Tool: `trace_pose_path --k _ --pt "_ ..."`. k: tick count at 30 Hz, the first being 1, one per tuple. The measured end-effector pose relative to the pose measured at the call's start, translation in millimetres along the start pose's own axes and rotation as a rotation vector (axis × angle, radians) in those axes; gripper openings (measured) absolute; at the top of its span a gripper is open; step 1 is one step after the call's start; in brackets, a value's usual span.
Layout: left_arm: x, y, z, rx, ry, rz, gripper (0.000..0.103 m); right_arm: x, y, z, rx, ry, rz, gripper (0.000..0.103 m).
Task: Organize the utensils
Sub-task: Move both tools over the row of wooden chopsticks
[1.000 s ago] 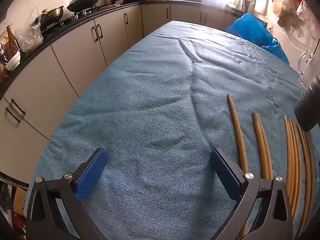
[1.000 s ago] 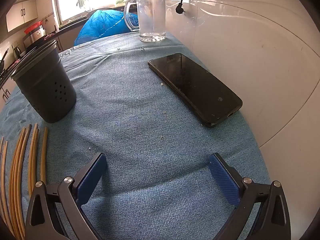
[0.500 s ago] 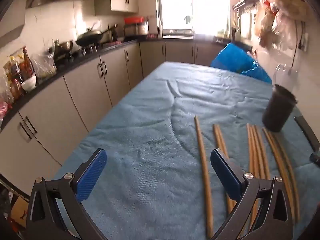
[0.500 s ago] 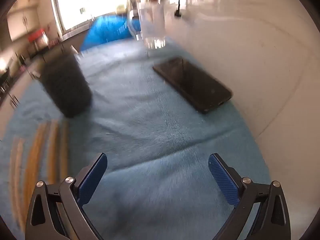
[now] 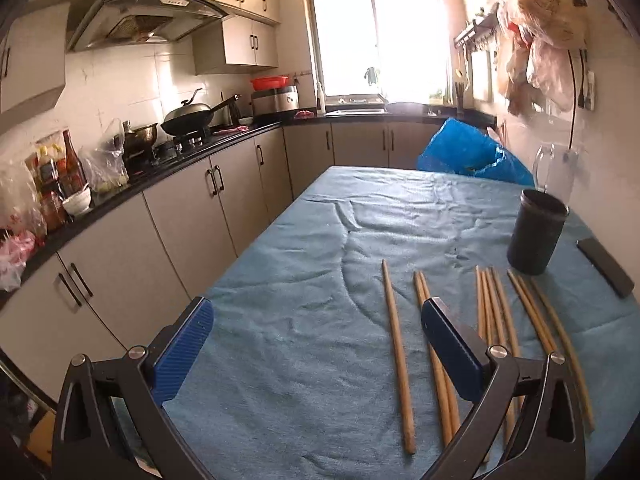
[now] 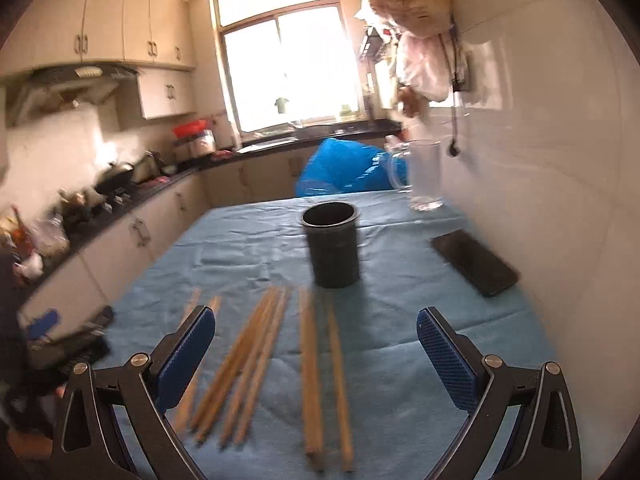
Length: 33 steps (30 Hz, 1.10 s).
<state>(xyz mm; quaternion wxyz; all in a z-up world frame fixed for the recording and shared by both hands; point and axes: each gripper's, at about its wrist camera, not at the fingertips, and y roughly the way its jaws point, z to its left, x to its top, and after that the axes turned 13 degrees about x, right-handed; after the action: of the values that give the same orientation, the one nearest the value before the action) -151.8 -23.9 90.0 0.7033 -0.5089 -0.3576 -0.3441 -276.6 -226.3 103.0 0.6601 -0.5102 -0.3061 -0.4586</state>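
Chopsticks (image 5: pixel 396 356) lie in parallel on the surface beside the dark holder (image 6: pixel 334 250) — ready for loading; both hand-held grippers (image 5: pixel 316 350) (image 6: pixel 316 354) spread wide, empty.

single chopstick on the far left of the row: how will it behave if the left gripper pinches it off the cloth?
The single chopstick looks like a thin, straight wooden rod, so probably stiff and light. It lies flat on the blue cloth, whose nap should curb rolling but leaves little room under it. Pinched near one end, it may pivot between the pads.
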Motion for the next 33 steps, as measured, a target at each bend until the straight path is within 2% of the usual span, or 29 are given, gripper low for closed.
trace_pose_path --k 8,21,33 --pt "-3 8 -6 0.003 0.004 0.032 0.103 -3 -1 -2 -0.027 -0.008 0.031 0.102" --pt "-9 18 -11 0.009 0.022 0.067 0.103 -10 10 0 0.006 -0.012 0.09 0.1" --pt "-11 22 -15 0.011 0.041 0.082 0.103 -13 20 -1 0.019 -0.006 0.13 0.09"
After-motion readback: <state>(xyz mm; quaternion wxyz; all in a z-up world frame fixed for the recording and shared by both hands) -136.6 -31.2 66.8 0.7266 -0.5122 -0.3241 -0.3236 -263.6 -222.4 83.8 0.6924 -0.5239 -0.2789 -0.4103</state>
